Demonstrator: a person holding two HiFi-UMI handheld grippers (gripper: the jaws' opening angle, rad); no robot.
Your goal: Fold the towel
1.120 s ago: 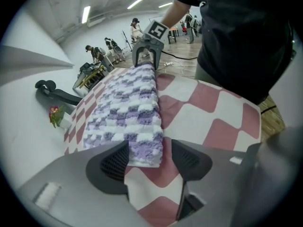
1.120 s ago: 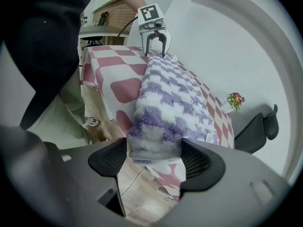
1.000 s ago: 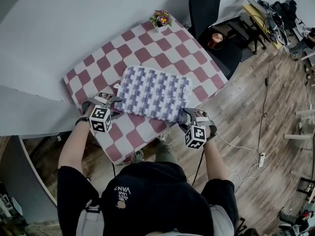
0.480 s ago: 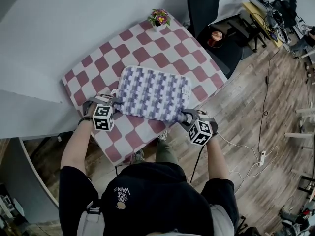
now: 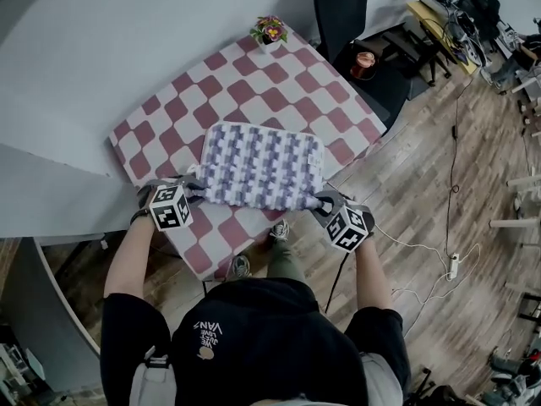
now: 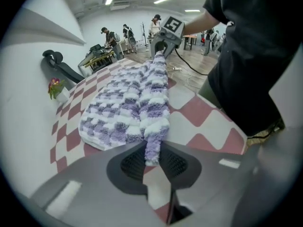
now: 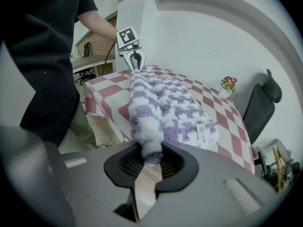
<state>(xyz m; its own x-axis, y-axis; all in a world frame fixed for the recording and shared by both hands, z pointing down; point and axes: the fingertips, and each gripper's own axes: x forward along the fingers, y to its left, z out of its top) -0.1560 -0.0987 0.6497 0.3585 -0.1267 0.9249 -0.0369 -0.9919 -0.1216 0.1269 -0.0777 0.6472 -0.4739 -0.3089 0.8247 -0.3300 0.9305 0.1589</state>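
A fluffy purple-and-white checked towel (image 5: 264, 166) lies on the red-and-white checkered table (image 5: 254, 83). My left gripper (image 5: 193, 191) pinches the towel's near left corner (image 6: 151, 148); its jaws have just been closing and the pads now press on the fabric. My right gripper (image 5: 325, 201) holds the near right corner (image 7: 151, 150) the same way, its jaws also just closed on the cloth. The near edge (image 6: 156, 93) stretches taut between the two grippers and is lifted a little off the table, as the towel (image 7: 163, 108) shows in the right gripper view.
A small potted flower (image 5: 269, 30) stands at the table's far corner. A black chair (image 5: 342, 7) and a side table with a copper cup (image 5: 364, 61) are beyond the table at right. Cables and a power strip (image 5: 450, 265) lie on the wooden floor. Several people stand in the room's background (image 6: 113, 34).
Both grippers have gone from open beside the towel's near corners to shut on them. The near edge has been raised slightly and pulled taut.
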